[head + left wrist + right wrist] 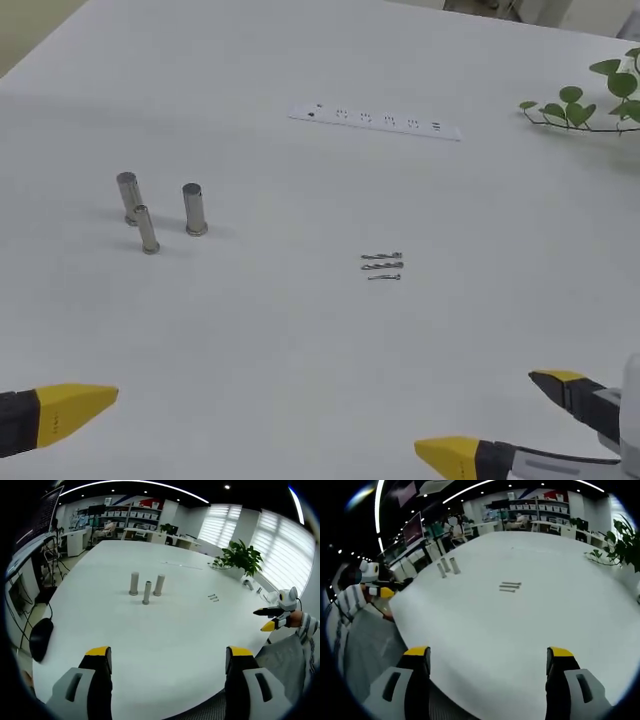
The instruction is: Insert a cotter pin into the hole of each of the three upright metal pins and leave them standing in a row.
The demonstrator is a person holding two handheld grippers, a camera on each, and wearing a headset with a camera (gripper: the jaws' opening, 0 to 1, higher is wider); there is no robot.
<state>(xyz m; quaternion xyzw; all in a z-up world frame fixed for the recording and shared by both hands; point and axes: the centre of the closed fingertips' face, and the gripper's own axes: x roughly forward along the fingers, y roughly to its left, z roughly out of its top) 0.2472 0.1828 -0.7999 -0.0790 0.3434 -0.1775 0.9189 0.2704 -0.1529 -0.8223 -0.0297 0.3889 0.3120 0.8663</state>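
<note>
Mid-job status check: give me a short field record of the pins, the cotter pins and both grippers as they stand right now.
metal pins: three, upright, in a loose cluster on the left of the table, not in a straight row
cotter pins: three, lying side by side mid-table, none inserted
left gripper: open, empty, at the near edge
right gripper: open, empty, at the near edge
far side: power strip, plant

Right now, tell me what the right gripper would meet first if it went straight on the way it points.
The right gripper probably meets bare table top first, short of the cotter pins, which lie slightly right of its line; depth is unclear.
</note>
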